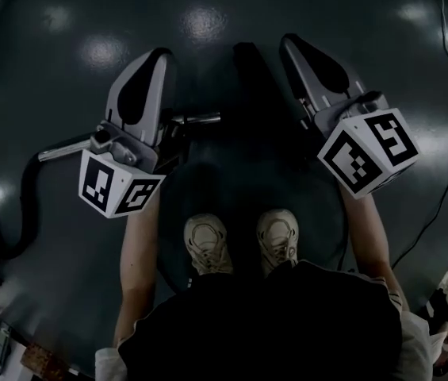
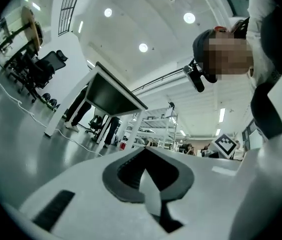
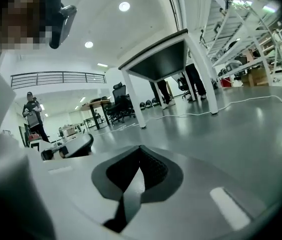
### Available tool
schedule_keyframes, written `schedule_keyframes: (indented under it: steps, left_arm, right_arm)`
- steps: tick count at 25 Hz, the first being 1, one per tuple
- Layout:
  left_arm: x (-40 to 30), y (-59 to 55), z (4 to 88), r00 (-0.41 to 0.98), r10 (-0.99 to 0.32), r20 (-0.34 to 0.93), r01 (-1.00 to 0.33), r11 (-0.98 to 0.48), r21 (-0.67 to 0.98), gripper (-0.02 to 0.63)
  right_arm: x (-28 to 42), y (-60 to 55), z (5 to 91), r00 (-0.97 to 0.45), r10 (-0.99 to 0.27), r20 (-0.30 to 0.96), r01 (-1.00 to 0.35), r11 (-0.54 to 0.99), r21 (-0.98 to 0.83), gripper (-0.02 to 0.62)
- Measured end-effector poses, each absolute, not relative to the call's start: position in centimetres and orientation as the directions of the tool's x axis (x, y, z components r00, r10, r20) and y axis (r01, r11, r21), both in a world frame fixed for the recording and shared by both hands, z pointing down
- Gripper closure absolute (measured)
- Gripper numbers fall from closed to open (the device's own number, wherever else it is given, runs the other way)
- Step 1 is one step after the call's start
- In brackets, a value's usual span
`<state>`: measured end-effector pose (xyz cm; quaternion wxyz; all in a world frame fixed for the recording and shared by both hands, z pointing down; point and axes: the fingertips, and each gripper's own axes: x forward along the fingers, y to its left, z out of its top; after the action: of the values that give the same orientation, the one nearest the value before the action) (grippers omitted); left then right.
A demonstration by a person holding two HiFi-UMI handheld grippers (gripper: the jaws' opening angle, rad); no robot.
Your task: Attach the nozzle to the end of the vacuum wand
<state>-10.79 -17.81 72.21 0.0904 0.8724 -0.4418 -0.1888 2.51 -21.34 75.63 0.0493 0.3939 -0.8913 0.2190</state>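
In the head view a silver vacuum wand (image 1: pixel 63 147) lies on the dark floor, and part of it is hidden behind my left gripper (image 1: pixel 158 56). A short silver piece (image 1: pixel 201 119) shows again to the right of that gripper. A black hose (image 1: pixel 24 206) curves off the wand's left end. A dark long shape (image 1: pixel 251 74) lies between the grippers; I cannot tell if it is the nozzle. My right gripper (image 1: pixel 290 41) is held up at the right. Both grippers are shut and empty, with left jaws (image 2: pixel 143 156) and right jaws (image 3: pixel 140 151) closed on nothing, well above the floor.
The person's two shoes (image 1: pixel 208 244) stand on a dark round disc (image 1: pixel 331 213). Cables (image 1: pixel 446 189) run over the floor at the right. A table (image 3: pixel 160 59), chairs and shelving stand further off in the hall, with other people among them.
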Motion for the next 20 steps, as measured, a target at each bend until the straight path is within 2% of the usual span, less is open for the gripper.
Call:
schedule_keyframes:
  steps: [4, 8, 10, 12, 16, 20]
  left_arm:
    - [-9.7, -18.9, 73.2, 0.538, -0.804, -0.254, -0.711, -0.594, 0.376, 0.606]
    - [-10.6, -19.7, 74.3, 0.5, -0.827, -0.258, -0.691, -0.561, 0.457, 0.604]
    - [-10.9, -20.2, 73.9, 0.502, -0.818, -0.281, -0.635, -0.569, 0.522, 0.57]
    - [-10.4, -20.9, 73.6, 0.522, -0.809, -0.269, -0.65, -0.582, 0.488, 0.606]
    - [-9.2, -22.6, 73.9, 0.554, -0.801, -0.226, -0.717, -0.598, 0.359, 0.606]
    - [-9.0, -23.6, 74.0, 0.581, -0.793, -0.183, -0.736, -0.608, 0.298, 0.606]
  right_arm:
    - [1.7, -21.5, 78.7, -0.698, -0.613, 0.37, -0.716, 0.607, -0.346, 0.588]
    - [1.0, -21.4, 80.3, -0.711, -0.591, 0.381, -0.702, 0.627, -0.338, 0.588]
    - [0.0, -21.5, 80.9, -0.722, -0.573, 0.387, -0.689, 0.645, -0.331, 0.588]
    - [-0.8, -22.1, 81.3, -0.717, -0.581, 0.385, -0.691, 0.663, -0.288, 0.588]
    - [-1.7, -24.0, 81.4, -0.695, -0.622, 0.36, -0.712, 0.667, -0.222, 0.588]
    - [-1.6, -25.3, 79.7, -0.702, -0.626, 0.339, -0.711, 0.648, -0.274, 0.588]
